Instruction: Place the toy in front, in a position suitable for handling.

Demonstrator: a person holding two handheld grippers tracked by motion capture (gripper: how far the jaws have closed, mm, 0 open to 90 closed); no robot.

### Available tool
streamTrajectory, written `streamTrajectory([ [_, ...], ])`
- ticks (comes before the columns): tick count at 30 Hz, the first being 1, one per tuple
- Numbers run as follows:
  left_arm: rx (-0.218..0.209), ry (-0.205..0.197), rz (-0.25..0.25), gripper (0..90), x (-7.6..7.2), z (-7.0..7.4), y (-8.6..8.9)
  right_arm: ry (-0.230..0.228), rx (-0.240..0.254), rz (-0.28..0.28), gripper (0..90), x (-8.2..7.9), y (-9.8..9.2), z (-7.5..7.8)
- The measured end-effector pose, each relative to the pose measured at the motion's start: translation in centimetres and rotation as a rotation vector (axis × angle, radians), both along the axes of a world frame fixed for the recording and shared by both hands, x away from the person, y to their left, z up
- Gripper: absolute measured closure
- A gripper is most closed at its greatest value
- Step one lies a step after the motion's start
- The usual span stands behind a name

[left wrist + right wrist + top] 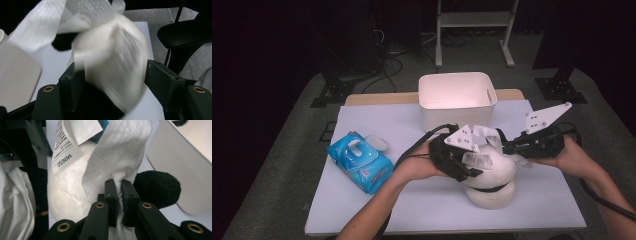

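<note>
You had a white plush toy (490, 175) with black patches at the lower middle of the high view, resting on the white table (377, 210) just in front of the white bin (457, 95), and your two grippers met over its top. Your right gripper (119, 187) was clenched on a white wet wipe (120, 150), the sheet pinched between the pads at the centre of the right gripper view and rising up over the toy's white body, beside the printed tag (65, 147) in the upper left of that view. Your left gripper (110, 75) stood with its jaws apart on either side of the toy; the left gripper view was blurred there, and the pads did not seem to press on the plush. To wipe well, you would have wanted the left jaws closed on the toy so it stayed steady, since a soft, round plush probably rolls under a sideways pull. You would have done well to keep the wipe gripped near its edge, lay its free part flat on the fur, and drag it in short strokes, keeping clear of the tag. The blue wipes pack (359, 162) lay at the left of the high view, well apart from the work.
</note>
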State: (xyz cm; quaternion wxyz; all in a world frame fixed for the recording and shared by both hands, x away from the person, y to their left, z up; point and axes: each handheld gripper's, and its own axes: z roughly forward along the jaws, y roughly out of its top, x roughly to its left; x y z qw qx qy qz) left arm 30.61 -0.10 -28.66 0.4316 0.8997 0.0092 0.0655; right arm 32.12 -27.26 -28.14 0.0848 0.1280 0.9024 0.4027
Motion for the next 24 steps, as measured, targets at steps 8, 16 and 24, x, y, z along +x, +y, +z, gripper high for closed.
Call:
streamTrajectory([
  [8, -0.018, 0.044, 0.029, 29.7, 0.2, -1.9, 1.4, 0.015, 0.07, -0.035, 84.0, -1.0, -2.5, -0.9],
  [16, -0.018, 0.104, 0.037, 28.8, 0.7, -4.2, 1.6, 0.001, 0.076, -0.043, 83.9, -2.3, -3.5, -1.0],
  [24, -0.067, 0.141, 0.007, 26.7, 1.0, -6.1, 0.5, -0.02, 0.094, -0.018, 83.8, -3.1, -2.9, -1.0],
])
